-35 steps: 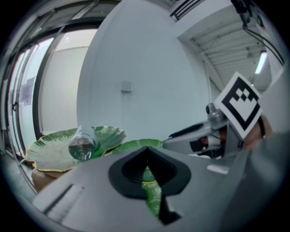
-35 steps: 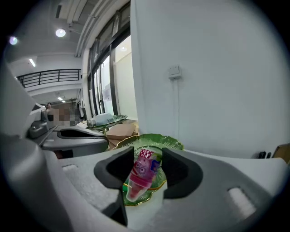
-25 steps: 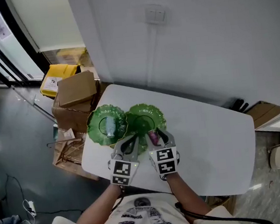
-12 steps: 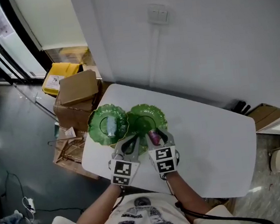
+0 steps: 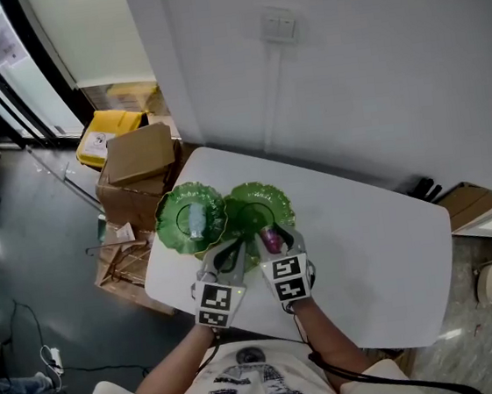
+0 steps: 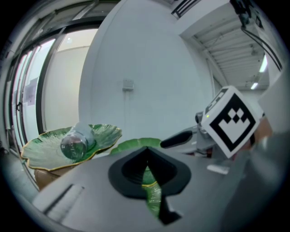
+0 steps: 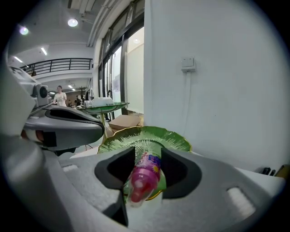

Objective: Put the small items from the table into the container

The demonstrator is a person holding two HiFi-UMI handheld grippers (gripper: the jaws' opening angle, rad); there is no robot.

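Holding the pink bottle: the pink bottle (image 7: 141,181) sits between the pads of the right gripper (image 7: 146,158). The jaws stand fairly wide but are closed on its body, with its pink end toward the camera.
Where it is: in the air just over the near rim of the right plate (image 7: 174,139), and the right gripper view shows no contact with the plate.
Already placed: a clear bottle (image 6: 74,144) lies on its side in the left plate (image 5: 171,235).
Left gripper: the left gripper (image 6: 146,159) has its jaws almost together, pinching a green, gold-edged rim. It looks to be the right plate's near edge, though the view is too close to be sure.
Table: the white table (image 5: 366,240) shows no other small items in the head view.
Progress: by my reading one item is in, and the second is over its plate and needs only lowering and release. Nothing further seems left after that.
Hand pose: both grippers lie side by side at the table's near edge, pointing away from the person and tipped a little downward. The left one steadies the plate and the right one carries the bottle just beside it.
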